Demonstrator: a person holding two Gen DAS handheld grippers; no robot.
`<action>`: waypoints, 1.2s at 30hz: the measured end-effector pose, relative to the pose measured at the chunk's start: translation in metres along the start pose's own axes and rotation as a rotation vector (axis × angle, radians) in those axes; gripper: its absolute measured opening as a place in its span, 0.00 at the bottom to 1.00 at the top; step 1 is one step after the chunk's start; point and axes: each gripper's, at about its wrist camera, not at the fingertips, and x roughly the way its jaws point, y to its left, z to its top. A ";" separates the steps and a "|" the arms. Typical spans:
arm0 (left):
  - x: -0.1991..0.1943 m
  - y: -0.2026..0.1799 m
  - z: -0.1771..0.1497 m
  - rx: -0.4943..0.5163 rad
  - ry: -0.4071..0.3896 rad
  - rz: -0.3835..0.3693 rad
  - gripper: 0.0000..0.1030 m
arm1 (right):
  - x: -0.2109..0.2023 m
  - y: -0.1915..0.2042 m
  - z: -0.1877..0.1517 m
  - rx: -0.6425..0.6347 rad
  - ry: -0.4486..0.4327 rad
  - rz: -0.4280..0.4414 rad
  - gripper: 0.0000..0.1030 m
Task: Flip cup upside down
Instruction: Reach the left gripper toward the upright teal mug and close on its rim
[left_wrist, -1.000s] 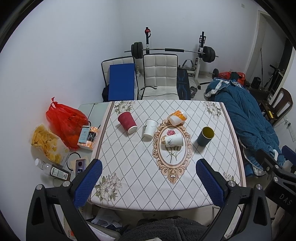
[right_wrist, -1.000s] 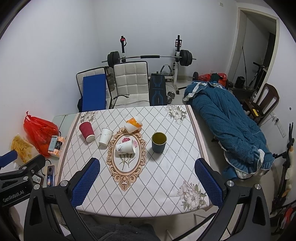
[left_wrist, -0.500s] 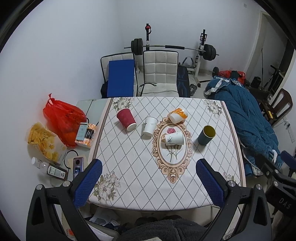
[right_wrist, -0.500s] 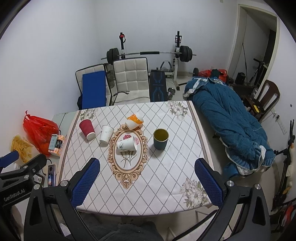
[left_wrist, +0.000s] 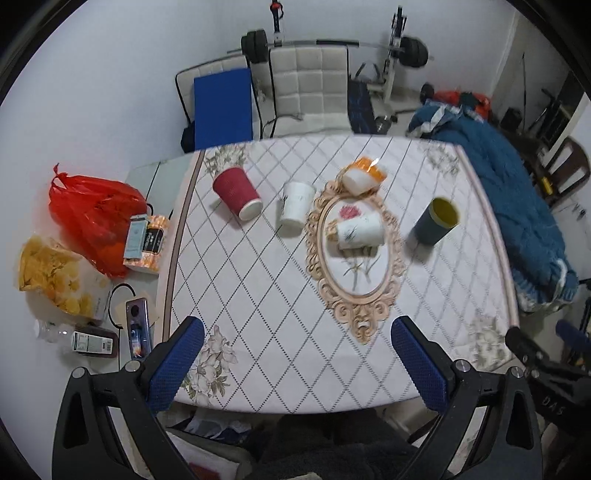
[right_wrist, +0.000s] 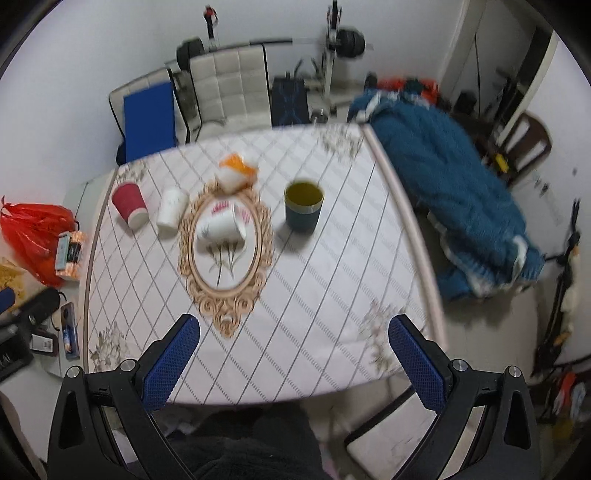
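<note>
Dark blue cup upright, well ahead of my empty, wide-open right gripper and left gripper; risk: clipping the floral paper cup lying nearby.

Motion blur smears the orange cup and blue quilt

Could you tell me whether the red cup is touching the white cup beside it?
Apart: the left wrist view shows bare tablecloth between the red cup and the white cup.
</note>
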 end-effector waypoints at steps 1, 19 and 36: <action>0.009 -0.001 0.001 0.004 0.016 -0.004 1.00 | 0.016 -0.003 -0.004 0.013 0.031 -0.007 1.00; 0.154 -0.098 0.038 0.033 0.189 -0.010 1.00 | 0.201 -0.084 -0.011 0.048 0.320 -0.032 1.00; 0.236 -0.217 0.085 0.179 -0.001 -0.071 1.00 | 0.281 -0.158 0.031 0.026 0.353 -0.084 1.00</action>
